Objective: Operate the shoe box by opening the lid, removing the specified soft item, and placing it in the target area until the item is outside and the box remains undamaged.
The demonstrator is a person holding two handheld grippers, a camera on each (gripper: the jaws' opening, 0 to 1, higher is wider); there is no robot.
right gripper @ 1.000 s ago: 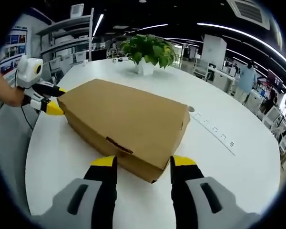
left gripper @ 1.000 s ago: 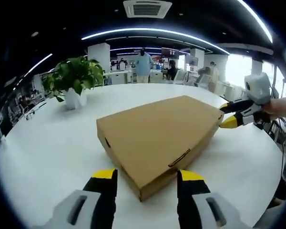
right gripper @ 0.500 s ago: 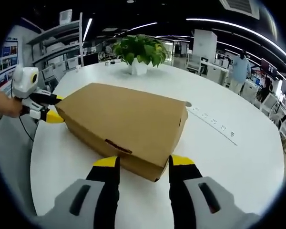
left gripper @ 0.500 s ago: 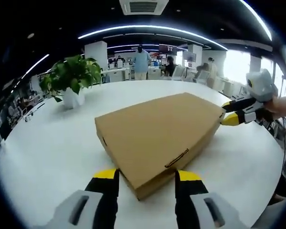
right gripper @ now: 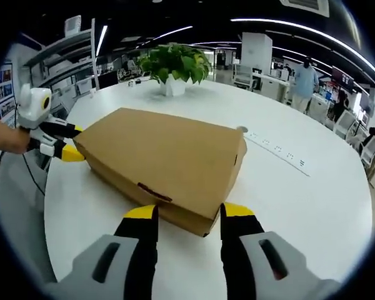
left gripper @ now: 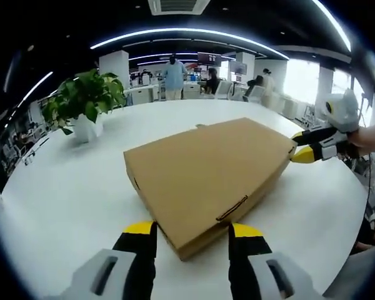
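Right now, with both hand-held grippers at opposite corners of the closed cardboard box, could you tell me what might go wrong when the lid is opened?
1. The left hand-held gripper straddles a corner of the flat brown cardboard shoe box; squeezing there could crush it.
2. The right hand-held gripper is open at the opposite corner; uneven lifting might tear the closed lid near its tab slot.
3. The box lies loose on the smooth white round table, so it could slide.

A flat brown cardboard shoe box (left gripper: 206, 172), lid closed, lies on the round white table (left gripper: 62, 194), its near corner between the parted yellow-tipped jaws of the left gripper (left gripper: 190, 231), the right gripper (left gripper: 303, 153) at its far corner, a potted green plant (left gripper: 84, 103) well beyond it.
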